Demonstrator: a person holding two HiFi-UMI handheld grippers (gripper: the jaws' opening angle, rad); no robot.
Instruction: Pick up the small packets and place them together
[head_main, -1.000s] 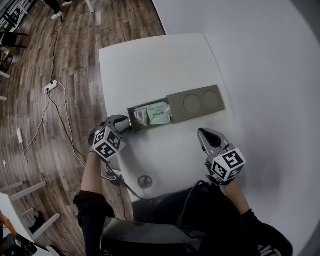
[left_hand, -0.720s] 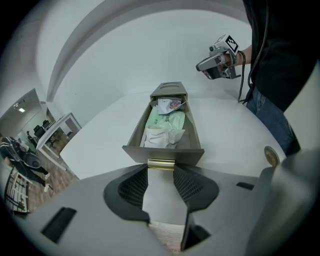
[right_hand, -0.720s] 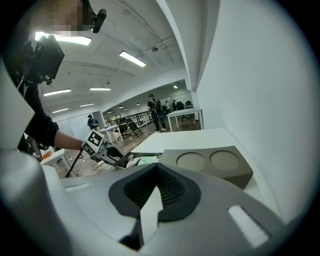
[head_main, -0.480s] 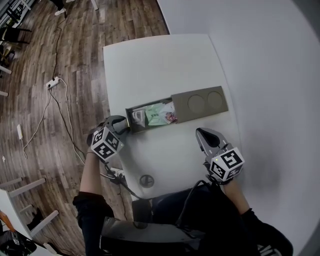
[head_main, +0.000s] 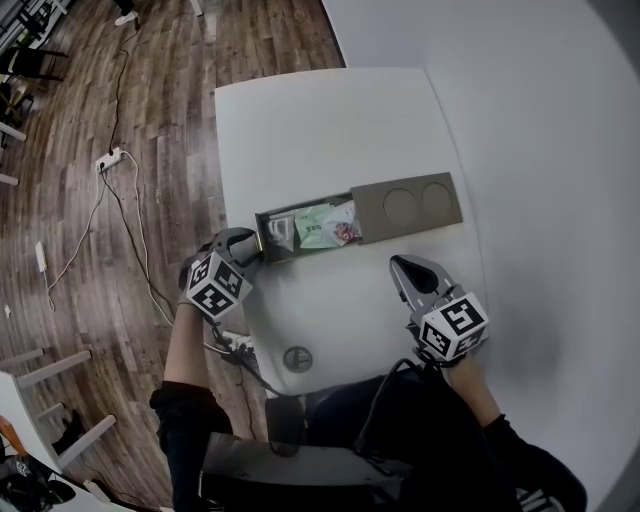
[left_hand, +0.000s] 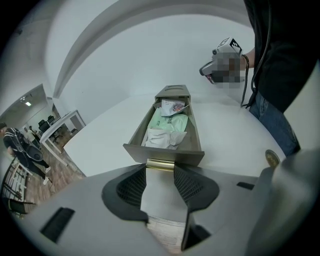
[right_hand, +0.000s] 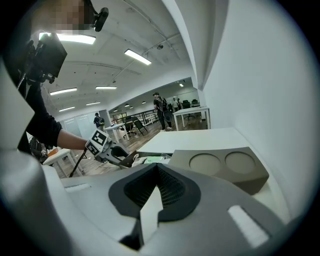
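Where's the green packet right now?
In the head view, the green packet lies in the open drawer, between a white packet at left and a pink-printed packet at right.

Dark wood-plank floor (head_main: 150, 120) fills nine to twelve o'clock in the head view (a cable (head_main: 125, 230) trails from a power strip (head_main: 108, 158)); plain white wall (head_main: 540, 120) at three o'clock; ceiling strip lights (right_hand: 137, 56) glow.

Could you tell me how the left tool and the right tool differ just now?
The left tool's jaws sit wide on the drawer's brass handle; the right tool's jaws are together, empty. The left tool is at the table's edge; the right tool is over the table, away from the drawer. Both carry a marker cube.
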